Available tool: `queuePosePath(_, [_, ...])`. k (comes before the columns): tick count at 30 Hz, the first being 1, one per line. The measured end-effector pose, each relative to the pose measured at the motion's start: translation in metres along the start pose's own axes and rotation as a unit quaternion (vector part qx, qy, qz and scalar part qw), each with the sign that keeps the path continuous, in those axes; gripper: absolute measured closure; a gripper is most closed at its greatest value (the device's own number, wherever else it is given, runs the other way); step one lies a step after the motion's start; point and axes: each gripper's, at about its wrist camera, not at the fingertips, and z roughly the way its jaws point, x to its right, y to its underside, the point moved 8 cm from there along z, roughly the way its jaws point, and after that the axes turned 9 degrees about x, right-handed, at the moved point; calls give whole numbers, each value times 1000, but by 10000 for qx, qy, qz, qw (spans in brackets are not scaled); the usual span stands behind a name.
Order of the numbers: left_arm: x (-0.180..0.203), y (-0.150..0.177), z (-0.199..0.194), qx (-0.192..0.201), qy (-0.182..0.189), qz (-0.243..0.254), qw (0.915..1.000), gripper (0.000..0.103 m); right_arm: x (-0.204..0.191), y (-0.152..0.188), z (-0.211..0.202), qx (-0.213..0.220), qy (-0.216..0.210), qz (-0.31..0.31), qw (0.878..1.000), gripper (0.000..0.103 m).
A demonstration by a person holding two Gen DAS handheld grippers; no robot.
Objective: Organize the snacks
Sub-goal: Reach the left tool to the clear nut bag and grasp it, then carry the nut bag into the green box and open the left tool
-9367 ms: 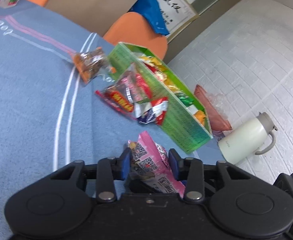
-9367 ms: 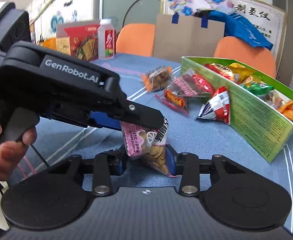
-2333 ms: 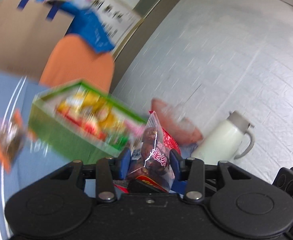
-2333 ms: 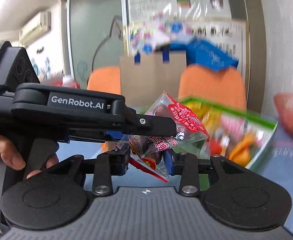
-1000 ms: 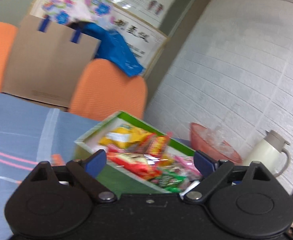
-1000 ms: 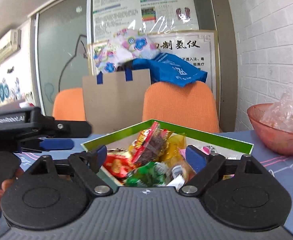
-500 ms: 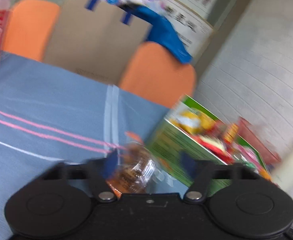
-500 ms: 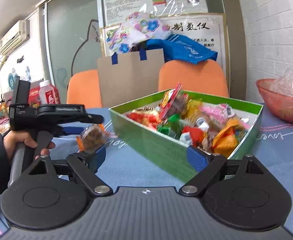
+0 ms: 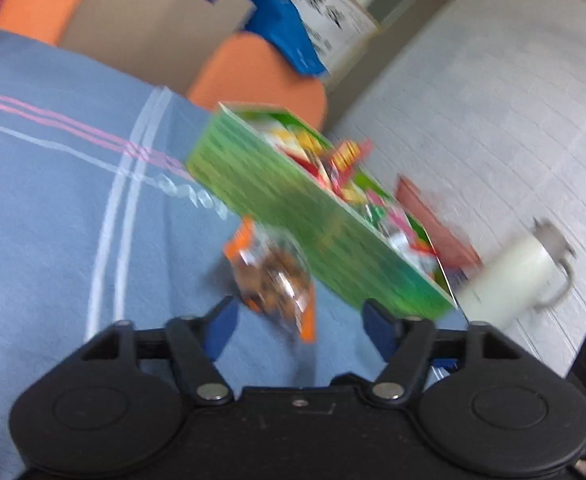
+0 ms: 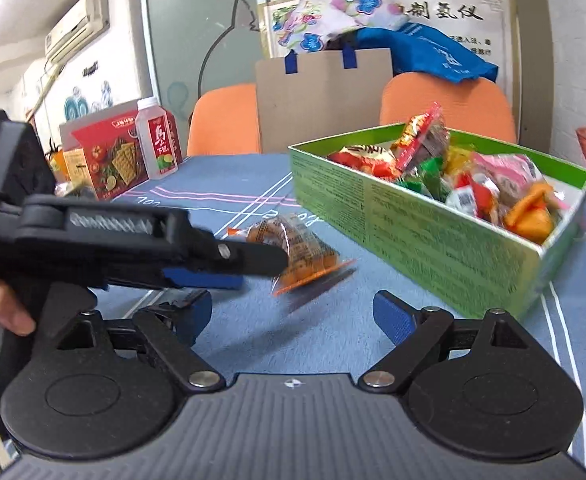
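Observation:
An orange and clear snack packet (image 9: 275,276) lies on the blue tablecloth (image 9: 53,208) beside the long side of the green box (image 9: 301,216). The box is full of mixed snack packets (image 10: 469,176). My left gripper (image 9: 299,330) is open and empty, just short of the packet. In the right wrist view the same packet (image 10: 297,254) lies left of the green box (image 10: 433,232), with the left gripper's finger (image 10: 249,258) reaching in from the left and touching or covering its near edge. My right gripper (image 10: 293,318) is open and empty, low over the cloth near the packet.
A white thermos jug (image 9: 521,276) and a red bowl (image 9: 433,216) stand beyond the box by the brick wall. A red cracker box (image 10: 113,160) and a drink bottle (image 10: 159,144) stand at the far left. Orange chairs (image 10: 449,104) line the table's far edge.
Both grippers let go of a red snack packet into the green box and opened. The left gripper then swung down to the orange packet on the cloth; the right one drew back.

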Motion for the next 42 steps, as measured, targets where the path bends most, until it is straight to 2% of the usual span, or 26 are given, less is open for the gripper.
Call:
queuePosePath(4, [-10, -21, 3, 366, -301, -113, 9988, 0, 0, -12, 18, -3, -54, -431, 9991, 0])
queuePosePath(12, [-15, -20, 35, 21, -149, -307, 9994, 0, -1, -15, 63, -350, -179, -1051, 9937, 0])
queuePosePath(13, [-17, -16, 39, -61, -147, -334, 9993, 12, 0, -12, 66, -435, -158, -1092, 9929, 12])
queuePosePath(14, [-18, -13, 42, -134, -81, -388, 9991, 58, 0, -8, 68, -530, -168, -1131, 9920, 15])
queuePosePath(15, [-18, -10, 43, -193, 69, -508, 9985, 62, 0, -6, 66, -491, -142, -1140, 9922, 18])
queuePosePath(17, [-14, -6, 40, -202, 138, -544, 9982, 62, -4, -4, 58, -418, -65, -1248, 9913, 26])
queuePosePath(19, [-4, -4, 35, -205, 190, -397, 9988, 62, -7, -3, 48, -347, 8, -1355, 9902, 29])
queuePosePath(24, [28, -13, 21, -1, 457, -197, 9988, 62, -4, -16, 18, 86, 272, -1207, 9923, 29])
queuePosePath(29, [74, -40, 14, 366, 784, 293, 9958, 63, 6, -52, -11, 761, 470, -1166, 9891, 29])
queuePosePath(35, [113, -63, 40, 442, 1058, 675, 9911, 62, 35, -85, -20, 1248, 769, -1049, 9836, 29])
queuePosePath(42, [140, -71, 82, 365, 1329, 899, 9864, 61, 78, -104, -13, 1475, 1112, -853, 9791, 29])
